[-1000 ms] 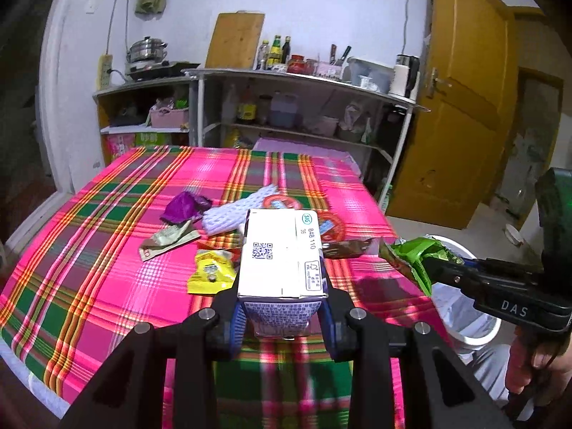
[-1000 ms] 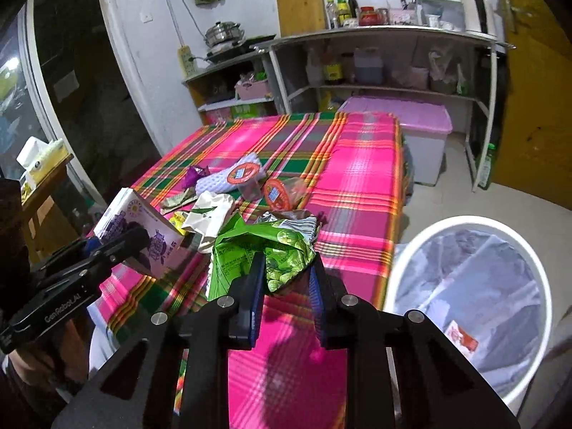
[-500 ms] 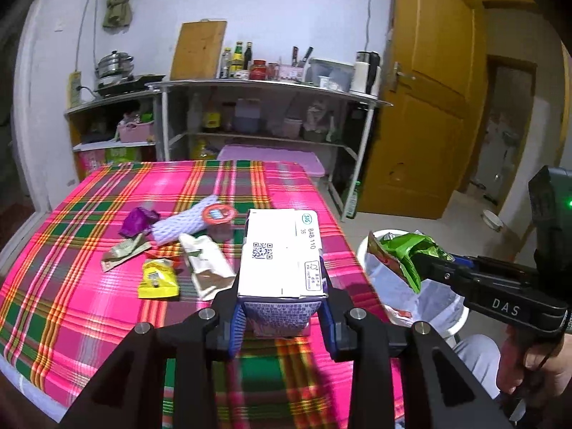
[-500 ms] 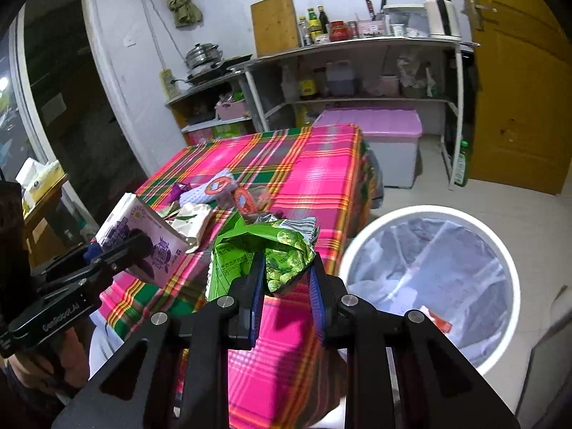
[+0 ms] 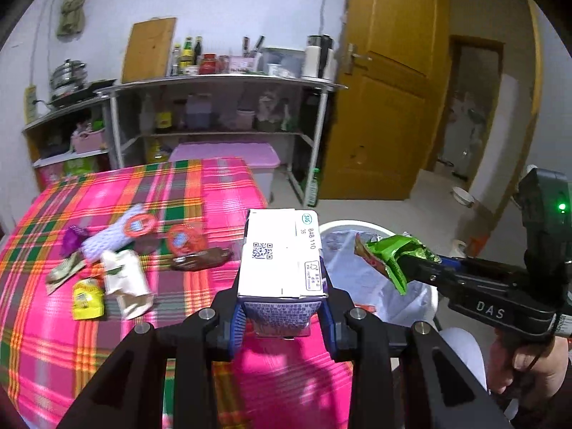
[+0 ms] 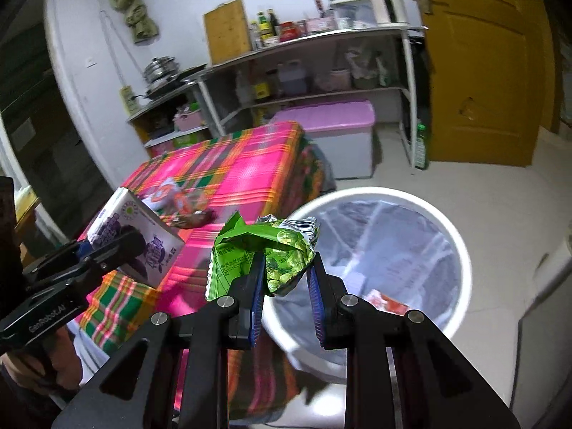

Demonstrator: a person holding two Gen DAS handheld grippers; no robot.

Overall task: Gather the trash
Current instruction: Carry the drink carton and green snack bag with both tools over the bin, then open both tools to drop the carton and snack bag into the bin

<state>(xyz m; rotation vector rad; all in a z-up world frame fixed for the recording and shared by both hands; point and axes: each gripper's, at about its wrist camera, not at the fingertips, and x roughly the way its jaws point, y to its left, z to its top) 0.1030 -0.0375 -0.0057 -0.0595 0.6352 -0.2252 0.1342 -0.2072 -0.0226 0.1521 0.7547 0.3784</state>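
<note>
Home kitchen — pot (image 5: 68,77), sauce bottles (image 5: 186,53).

Left hand-held gripper (image 5: 282,316): matt black plastic with blue ribbed pads, bright metal screw heads. Carton (image 5: 282,254) between them: smooth coated paperboard, white and purple print. Right hand-held gripper (image 6: 287,295): same matt black plastic. Green snack bag (image 6: 275,254): crinkled glossy foil, silver inside. Table (image 5: 221,186): woven plaid cloth, matt. Bin (image 6: 461,261): smooth white plastic, thin translucent liner. Door (image 5: 386,89): glossy painted wood. Shelf (image 6: 321,39): metal frame.
</note>
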